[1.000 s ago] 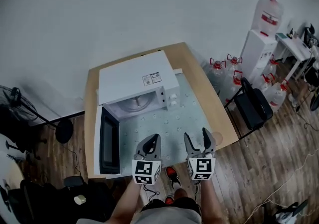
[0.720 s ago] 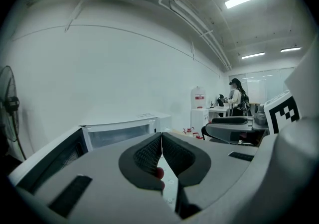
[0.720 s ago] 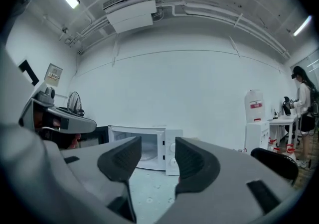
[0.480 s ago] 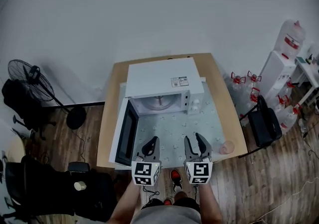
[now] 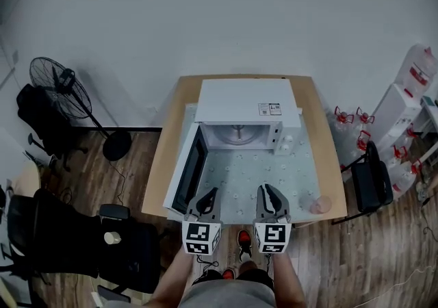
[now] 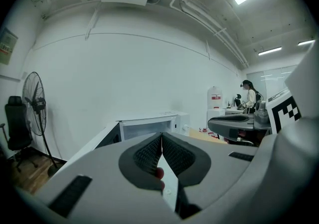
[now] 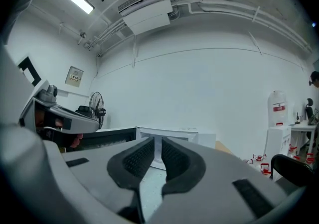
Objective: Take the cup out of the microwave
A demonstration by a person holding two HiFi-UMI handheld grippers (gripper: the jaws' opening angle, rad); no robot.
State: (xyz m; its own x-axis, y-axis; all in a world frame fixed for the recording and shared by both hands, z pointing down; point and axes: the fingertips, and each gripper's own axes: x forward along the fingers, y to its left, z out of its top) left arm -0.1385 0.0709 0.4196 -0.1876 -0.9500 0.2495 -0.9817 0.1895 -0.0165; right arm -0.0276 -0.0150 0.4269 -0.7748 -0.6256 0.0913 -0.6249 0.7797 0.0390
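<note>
Fan stands on the wood floor at 10 o'clock from the table, well apart from it. On the table the microwave sits at the far edge, at 12 o'clock from both grippers. Its door is swung wide open toward the left, and the cavity shows only the turntable.

The left gripper hangs over the near edge of the table's pale mat. Its jaws are pressed together at the tips, with nothing between the pads. Just beside it, at its 3 o'clock, the right gripper points the same way. Its jaws have just been closing and now stand nearly together, a thin slit left between the pads, and nothing is held there.

The cup, pinkish and see-through, stands upright on the table near the front right corner. It is at 3 o'clock from the right gripper, outside the microwave and free of both grippers. Water bottles cluster on the floor beyond the table's right side.
</note>
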